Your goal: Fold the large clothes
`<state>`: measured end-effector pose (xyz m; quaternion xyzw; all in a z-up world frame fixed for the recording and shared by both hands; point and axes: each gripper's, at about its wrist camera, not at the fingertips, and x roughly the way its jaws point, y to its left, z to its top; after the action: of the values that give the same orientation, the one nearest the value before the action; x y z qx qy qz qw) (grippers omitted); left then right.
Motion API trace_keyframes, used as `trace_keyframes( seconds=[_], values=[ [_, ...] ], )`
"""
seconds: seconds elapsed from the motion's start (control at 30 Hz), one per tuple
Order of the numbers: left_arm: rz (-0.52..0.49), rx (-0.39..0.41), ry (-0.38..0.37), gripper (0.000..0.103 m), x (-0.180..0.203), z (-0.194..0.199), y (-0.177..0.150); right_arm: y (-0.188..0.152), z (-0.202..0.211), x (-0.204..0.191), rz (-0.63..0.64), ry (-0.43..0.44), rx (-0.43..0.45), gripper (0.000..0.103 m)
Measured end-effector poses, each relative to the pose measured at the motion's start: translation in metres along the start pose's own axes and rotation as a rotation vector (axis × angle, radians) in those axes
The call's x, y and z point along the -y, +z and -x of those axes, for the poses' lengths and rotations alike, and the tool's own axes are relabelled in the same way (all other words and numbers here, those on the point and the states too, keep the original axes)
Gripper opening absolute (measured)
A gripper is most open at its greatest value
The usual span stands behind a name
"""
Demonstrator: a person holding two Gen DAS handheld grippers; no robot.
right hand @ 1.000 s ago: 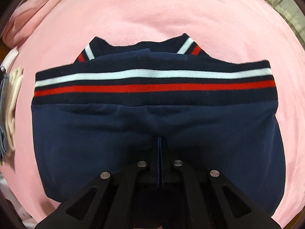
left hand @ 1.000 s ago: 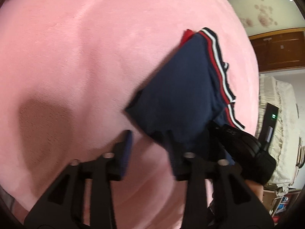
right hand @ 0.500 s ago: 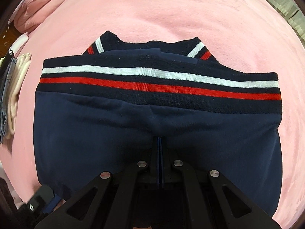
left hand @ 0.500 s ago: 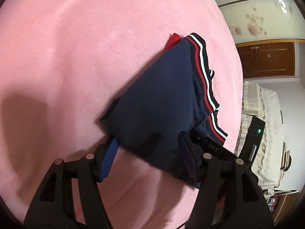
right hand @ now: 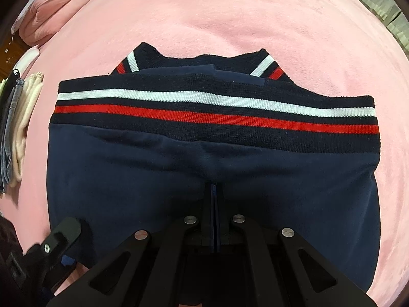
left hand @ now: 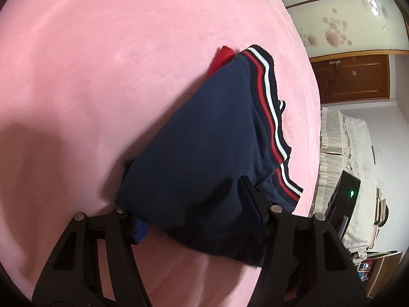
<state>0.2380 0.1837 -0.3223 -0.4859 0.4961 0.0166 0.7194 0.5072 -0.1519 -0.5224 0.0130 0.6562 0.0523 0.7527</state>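
Observation:
A folded navy garment (left hand: 204, 153) with a red-and-white striped dark hem lies on the pink blanket (left hand: 102, 76). My left gripper (left hand: 194, 212) straddles its near corner. One finger lies under the cloth edge, the other on top, and the jaws are closing without clearly pressing. In the right wrist view the same garment (right hand: 204, 166) fills the middle. My right gripper (right hand: 214, 192) points straight down, shut, its tips pushed into the navy cloth below the hem. One left finger (right hand: 61, 232) shows at the lower left edge of the garment.
The pink blanket (right hand: 230, 12) spreads all round. A stack of folded clothes (right hand: 18, 133) and a pink pillow (right hand: 51, 7) lie at the left. A black device with a green light (left hand: 345, 197), white-covered furniture (left hand: 352, 140) and a wooden door (left hand: 352, 76) stand beyond the bed.
My left gripper has come forward and down to the garment's near corner, its jaws spread wider, and the corner now sits between them. It has entered the right wrist view. The right gripper stays put.

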Motion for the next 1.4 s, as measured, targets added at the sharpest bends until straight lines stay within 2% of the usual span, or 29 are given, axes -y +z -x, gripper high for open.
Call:
trace_keyframes(
  seconds=[0.07,0.2,0.27,0.37,0.43,0.6,0.67,0.73,0.9,1.0,1.13,1.2,1.3,1.4],
  values=[
    [-0.003,0.009,0.023,0.042,0.004,-0.004,0.002,0.0,0.002,-0.001,-0.001,0.0,0.0,0.002],
    [-0.016,0.034,0.063,0.036,0.011,-0.004,0.0,0.0,0.002,-0.002,-0.002,0.001,-0.005,0.002],
    [-0.03,0.051,0.084,0.027,0.018,-0.003,-0.002,0.001,-0.004,-0.003,-0.002,0.002,-0.006,0.002],
    [-0.045,0.095,0.117,0.018,0.028,0.001,-0.007,0.002,-0.004,-0.004,0.004,0.001,-0.007,0.002],
    [-0.068,0.117,0.133,0.017,0.034,0.002,-0.011,0.002,-0.003,-0.004,0.005,0.004,-0.004,0.002],
    [-0.114,0.115,0.156,0.015,0.044,0.006,-0.011,0.001,0.005,-0.004,0.001,0.017,0.007,0.002],
    [-0.177,0.096,0.23,0.014,0.054,0.005,-0.012,0.001,0.009,-0.002,0.008,0.026,0.011,0.002],
    [-0.3,0.1,0.319,0.013,0.075,0.004,-0.017,-0.004,0.0,0.003,0.006,0.042,0.024,0.002],
    [-0.495,0.187,0.373,0.013,0.119,0.016,-0.044,-0.011,0.007,0.021,-0.008,0.133,0.083,0.002],
    [-0.632,0.246,0.437,0.012,0.151,0.017,-0.07,-0.011,0.011,0.039,-0.039,0.233,0.085,0.002],
    [-0.798,0.313,0.473,0.012,0.185,0.013,-0.108,-0.005,0.013,0.069,-0.065,0.401,0.05,0.001],
    [-0.861,0.312,0.491,0.012,0.196,0.005,-0.126,-0.002,0.017,0.084,-0.087,0.476,0.026,0.001],
    [-0.888,0.282,0.497,0.012,0.203,-0.003,-0.145,0.006,0.028,0.103,-0.091,0.503,0.006,0.001],
    [-0.879,0.252,0.466,0.011,0.208,-0.008,-0.159,0.018,0.045,0.13,-0.084,0.514,0.01,0.001]
  ],
)
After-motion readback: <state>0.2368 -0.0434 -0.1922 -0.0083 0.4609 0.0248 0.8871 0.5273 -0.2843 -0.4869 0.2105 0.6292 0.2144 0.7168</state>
